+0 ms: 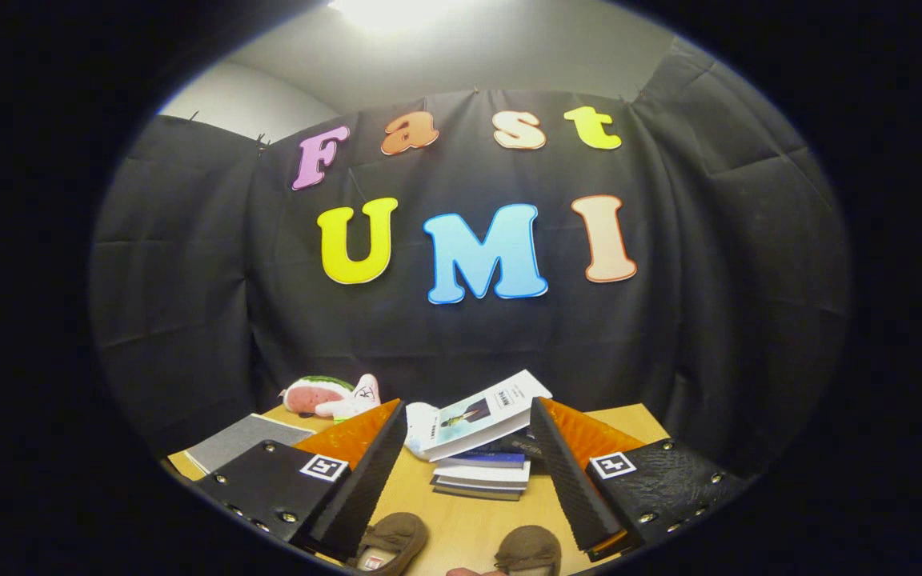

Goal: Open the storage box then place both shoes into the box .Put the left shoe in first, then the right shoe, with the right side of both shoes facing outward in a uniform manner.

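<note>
Wooden table (461,512) holds books (481,472) and two shoes (393,540) beneath spread jaws.

A stack of books (481,472) sat mid-bench (461,520), the top one open; left of it lay a watermelon plush (317,394) and a grey notebook (241,440).

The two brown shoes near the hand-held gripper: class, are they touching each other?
Apart. The gripper view shows bare wooden table between the left brown shoe and right brown shoe, below the open hand-held gripper.

Handheld two-finger gripper (469,448) held raised above the wooden table (469,512), level, fingers spread wide apart, gripping nothing between them.
</note>
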